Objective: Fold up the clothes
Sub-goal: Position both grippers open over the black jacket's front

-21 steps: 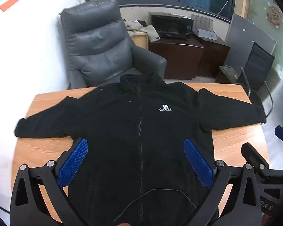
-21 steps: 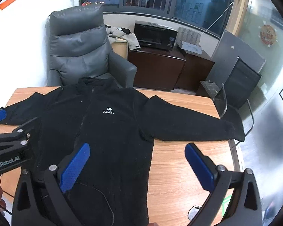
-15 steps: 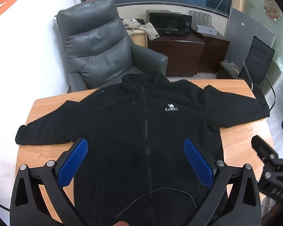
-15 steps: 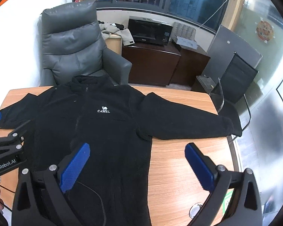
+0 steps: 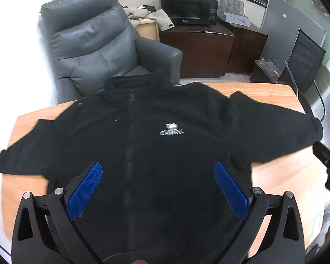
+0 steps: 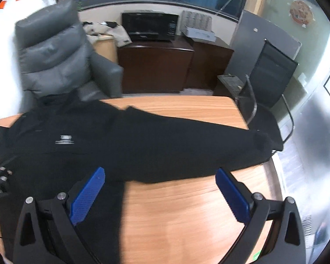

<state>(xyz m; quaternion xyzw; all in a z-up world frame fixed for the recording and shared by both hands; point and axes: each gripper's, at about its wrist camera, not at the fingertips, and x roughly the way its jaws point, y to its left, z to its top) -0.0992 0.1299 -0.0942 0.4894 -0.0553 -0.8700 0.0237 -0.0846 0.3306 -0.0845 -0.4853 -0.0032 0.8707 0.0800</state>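
Observation:
A black zip-up fleece jacket (image 5: 156, 145) with a small white chest logo lies face up and spread flat on a wooden table (image 5: 272, 94), both sleeves stretched out sideways. It also shows in the right wrist view (image 6: 143, 140). My left gripper (image 5: 158, 187) is open and empty, held above the jacket's lower body. My right gripper (image 6: 160, 189) is open and empty, above the jacket's right sleeve (image 6: 209, 147) and the bare table (image 6: 187, 215). The right gripper's body shows at the right edge of the left wrist view (image 5: 329, 169).
A grey armchair (image 5: 94, 44) stands behind the table's far edge. A dark wooden cabinet (image 5: 200, 52) with a microwave (image 5: 189, 11) is behind it. A black office chair (image 6: 270, 83) stands at the table's right end.
Both grippers have moved forward and lower toward the jacket. The right gripper has swung right, so the right sleeve now fills its view. Both stay open.

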